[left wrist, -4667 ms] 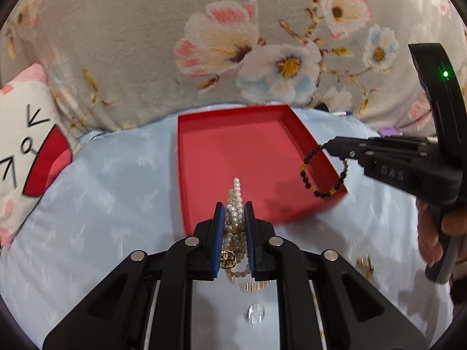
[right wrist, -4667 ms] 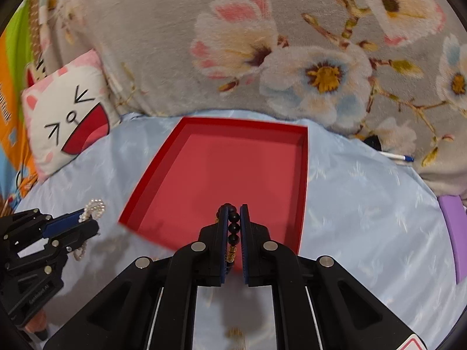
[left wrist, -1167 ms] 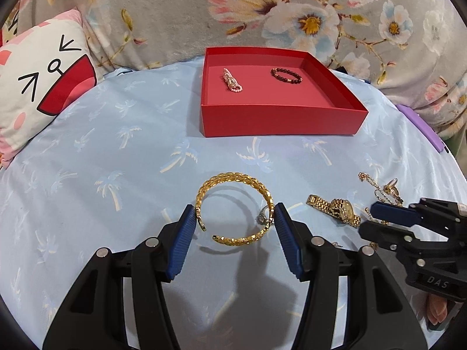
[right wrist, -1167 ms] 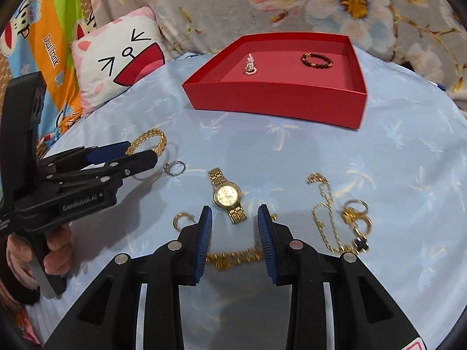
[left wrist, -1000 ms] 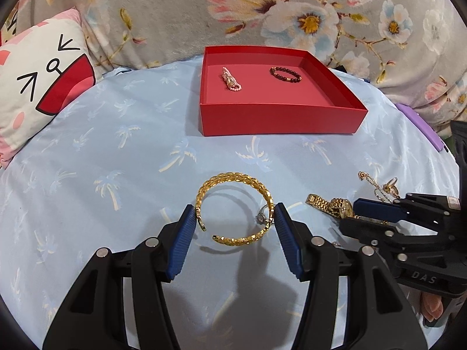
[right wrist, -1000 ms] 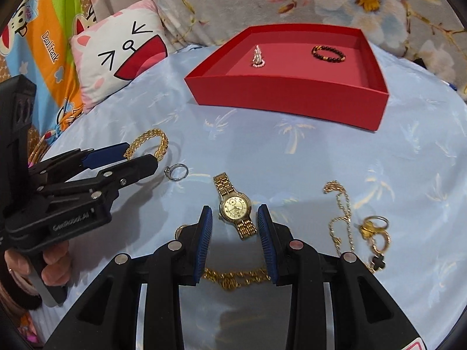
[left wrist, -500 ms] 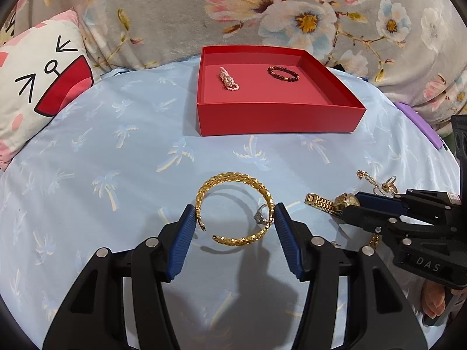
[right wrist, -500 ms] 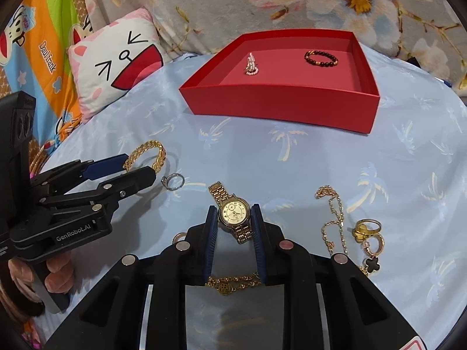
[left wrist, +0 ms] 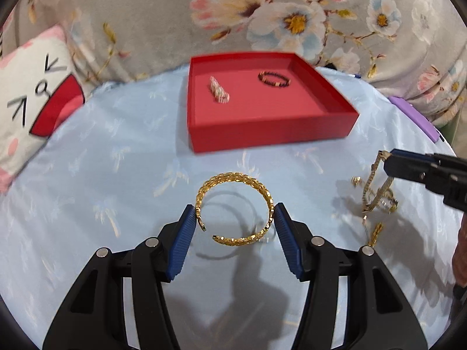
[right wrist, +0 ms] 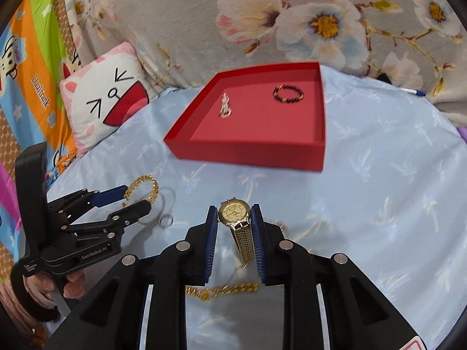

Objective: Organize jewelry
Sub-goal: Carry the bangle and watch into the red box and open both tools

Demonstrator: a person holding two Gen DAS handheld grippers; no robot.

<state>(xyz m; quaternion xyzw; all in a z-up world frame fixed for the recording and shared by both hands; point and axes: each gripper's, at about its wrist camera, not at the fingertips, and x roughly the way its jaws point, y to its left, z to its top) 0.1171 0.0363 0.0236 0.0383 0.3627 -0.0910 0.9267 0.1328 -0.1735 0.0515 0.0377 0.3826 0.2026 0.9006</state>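
Bedding fills the scene: a cartoon sheet lettered "Dual Frank", a cat-face pillow, then pale blue palm-print cloth under a floral blanket. The left gripper (marked "GenRobot.AI") clasps a gold bangle between wide-spread fingers. The right gripper pinches a gold watch. Beyond sits the red tray.

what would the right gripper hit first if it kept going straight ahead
Holding the watch, the right gripper points across bare blue cloth at the red tray. The tray's near wall looks first in line, though the gripper's height is unclear, so it might pass over.
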